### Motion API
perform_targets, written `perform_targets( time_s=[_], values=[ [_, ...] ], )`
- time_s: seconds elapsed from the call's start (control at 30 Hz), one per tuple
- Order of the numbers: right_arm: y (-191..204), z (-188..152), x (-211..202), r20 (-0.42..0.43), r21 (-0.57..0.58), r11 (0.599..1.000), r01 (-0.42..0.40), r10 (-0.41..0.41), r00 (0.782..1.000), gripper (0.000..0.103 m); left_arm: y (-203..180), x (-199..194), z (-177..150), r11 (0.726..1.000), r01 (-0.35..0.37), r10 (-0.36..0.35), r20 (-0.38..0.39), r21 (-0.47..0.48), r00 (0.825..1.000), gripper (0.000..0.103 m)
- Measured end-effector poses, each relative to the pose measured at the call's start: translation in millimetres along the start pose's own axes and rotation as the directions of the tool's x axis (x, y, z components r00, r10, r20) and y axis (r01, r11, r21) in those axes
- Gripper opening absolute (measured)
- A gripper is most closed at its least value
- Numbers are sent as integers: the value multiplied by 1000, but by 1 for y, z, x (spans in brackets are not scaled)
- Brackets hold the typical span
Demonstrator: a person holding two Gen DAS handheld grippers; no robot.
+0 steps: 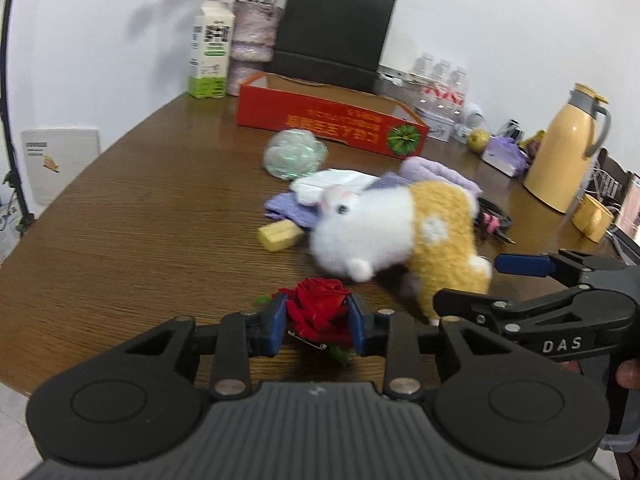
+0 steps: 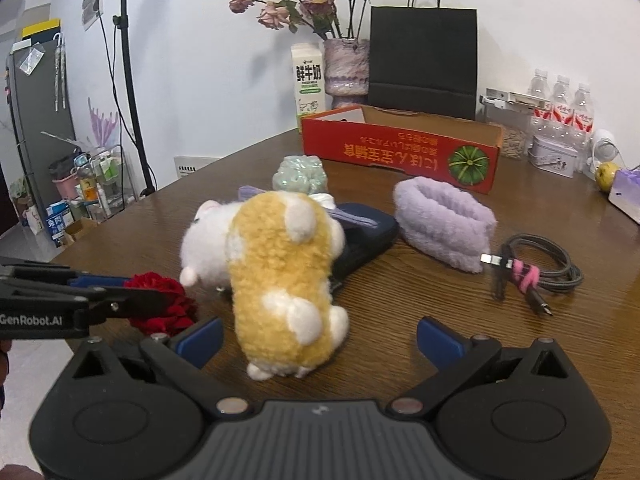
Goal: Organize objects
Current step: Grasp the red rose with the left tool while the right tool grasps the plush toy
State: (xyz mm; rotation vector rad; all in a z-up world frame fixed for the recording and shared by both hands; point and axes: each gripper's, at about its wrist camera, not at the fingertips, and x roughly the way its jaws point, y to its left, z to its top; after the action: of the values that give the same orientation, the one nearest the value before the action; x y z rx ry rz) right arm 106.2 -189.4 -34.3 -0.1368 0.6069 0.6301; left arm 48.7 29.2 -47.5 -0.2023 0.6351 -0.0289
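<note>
My left gripper (image 1: 318, 316) is shut on a red rose brooch (image 1: 320, 310) near the table's front edge; the rose also shows in the right wrist view (image 2: 166, 302), between the left gripper's blue fingers. A white and yellow plush toy (image 2: 280, 276) stands on the table between the wide-open fingers of my right gripper (image 2: 318, 340), apart from both pads. It also shows in the left wrist view (image 1: 400, 232), with my right gripper (image 1: 476, 280) reaching in from the right. An open red cardboard box (image 2: 400, 152) stands behind.
On the wooden table (image 1: 140, 200) lie a purple fluffy band (image 2: 444, 220), a dark blue case (image 2: 368, 236), a coiled cable (image 2: 536, 272), a clear green wrapped ball (image 1: 294, 154) and a yellow block (image 1: 280, 236). Milk carton (image 2: 308, 84), vase, black bag (image 2: 424, 60), bottles and yellow jug (image 1: 568, 148) stand behind.
</note>
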Motion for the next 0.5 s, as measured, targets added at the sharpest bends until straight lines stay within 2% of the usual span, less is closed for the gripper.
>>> perform_targets(
  time_s=[0.13, 0.3, 0.5],
  values=[
    [9, 4, 8, 2, -7, 1000, 1, -1, 1000, 103, 8, 4, 3, 1000, -19, 19, 7, 2, 1000, 34],
    [13, 8, 16, 16, 7, 1000, 20, -20, 1000, 101, 10, 9, 4, 1000, -18, 18, 6, 19, 1000, 44],
    [18, 11, 22, 15, -3, 1000, 17, -17, 1000, 77, 11, 12, 1, 1000, -6, 5, 3, 30, 1000, 57]
  ],
)
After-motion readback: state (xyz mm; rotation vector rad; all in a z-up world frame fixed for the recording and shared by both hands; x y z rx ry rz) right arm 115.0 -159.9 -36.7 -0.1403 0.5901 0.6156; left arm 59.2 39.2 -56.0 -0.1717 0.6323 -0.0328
